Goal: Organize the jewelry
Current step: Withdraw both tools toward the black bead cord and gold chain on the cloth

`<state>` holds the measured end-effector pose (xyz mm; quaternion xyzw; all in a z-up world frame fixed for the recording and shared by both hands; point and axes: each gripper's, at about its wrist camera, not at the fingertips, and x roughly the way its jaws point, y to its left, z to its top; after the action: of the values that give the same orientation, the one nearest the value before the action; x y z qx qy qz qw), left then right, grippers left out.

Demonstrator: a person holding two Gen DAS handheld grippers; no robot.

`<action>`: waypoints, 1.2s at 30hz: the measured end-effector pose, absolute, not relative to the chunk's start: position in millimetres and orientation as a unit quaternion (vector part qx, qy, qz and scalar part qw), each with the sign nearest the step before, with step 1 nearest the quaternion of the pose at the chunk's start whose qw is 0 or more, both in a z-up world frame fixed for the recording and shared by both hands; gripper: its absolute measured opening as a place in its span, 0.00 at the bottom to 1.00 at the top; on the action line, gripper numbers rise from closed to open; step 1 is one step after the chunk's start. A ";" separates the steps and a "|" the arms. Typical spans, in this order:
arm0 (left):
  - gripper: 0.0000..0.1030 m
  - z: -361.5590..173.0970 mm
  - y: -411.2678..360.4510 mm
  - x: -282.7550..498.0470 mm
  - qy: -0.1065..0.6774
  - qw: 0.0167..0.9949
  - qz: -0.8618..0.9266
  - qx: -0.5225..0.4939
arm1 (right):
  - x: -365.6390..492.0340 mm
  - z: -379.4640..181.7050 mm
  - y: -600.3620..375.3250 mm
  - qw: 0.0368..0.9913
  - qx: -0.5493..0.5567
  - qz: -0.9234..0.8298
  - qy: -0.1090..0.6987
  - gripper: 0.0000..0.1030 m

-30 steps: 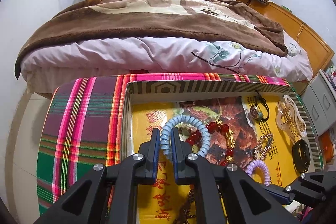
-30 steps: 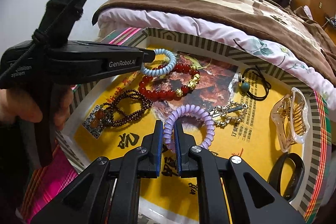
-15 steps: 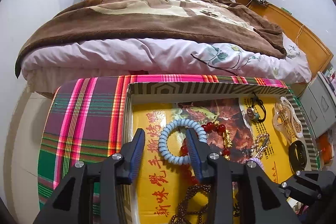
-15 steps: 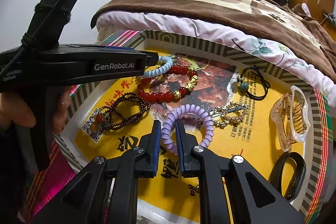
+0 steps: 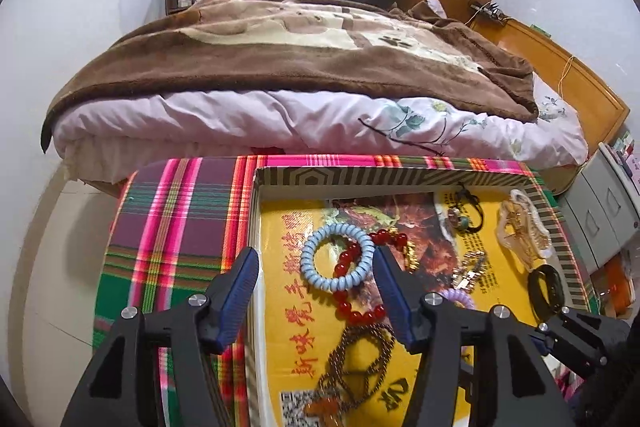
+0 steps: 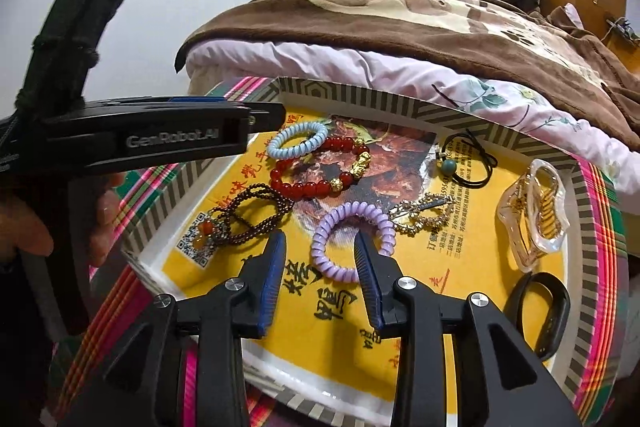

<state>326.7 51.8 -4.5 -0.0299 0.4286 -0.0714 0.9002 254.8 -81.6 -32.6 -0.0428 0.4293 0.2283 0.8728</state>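
A shallow box (image 5: pixel 400 178) with a yellow printed floor holds the jewelry. A light blue coil band (image 5: pixel 337 255) lies free in it, ahead of my open left gripper (image 5: pixel 314 261). A purple coil band (image 6: pixel 352 241) lies free between the fingers of my open right gripper (image 6: pixel 320 239). A red bead bracelet (image 6: pixel 320 171) with gold charms lies partly under the blue band (image 6: pixel 297 139). A dark brown bead bracelet (image 6: pixel 252 215) lies at the left of the box. The left gripper (image 6: pixel 256 119) shows side-on in the right wrist view.
In the box (image 6: pixel 460 115) are a black cord tie with a teal bead (image 6: pixel 466 163), a rhinestone clip (image 6: pixel 420 213), a clear claw clip (image 6: pixel 532 215) and a black band (image 6: pixel 544 311). The box sits on a plaid cloth (image 5: pixel 172 227). A bed (image 5: pixel 312 75) stands behind.
Both grippers have opened and let go of their coil bands. The blue and purple bands now lie on the box floor. Both grippers have drawn back a little.
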 end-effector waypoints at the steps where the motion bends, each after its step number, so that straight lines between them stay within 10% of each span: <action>1: 0.58 -0.4 52.2 322.4 0.425 0.902 -0.072 -0.031 | 252.3 -30.7 -82.8 0.874 -0.042 0.227 0.427 0.35; 36: 0.68 37.7 25.3 127.2 0.376 0.921 -0.091 -0.039 | 117.4 10.6 -170.9 0.914 -0.006 0.162 0.372 0.41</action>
<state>127.2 25.3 37.7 -0.0386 0.3758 -0.0907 0.9215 117.4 -170.9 10.6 -0.0056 0.3721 0.1623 0.9139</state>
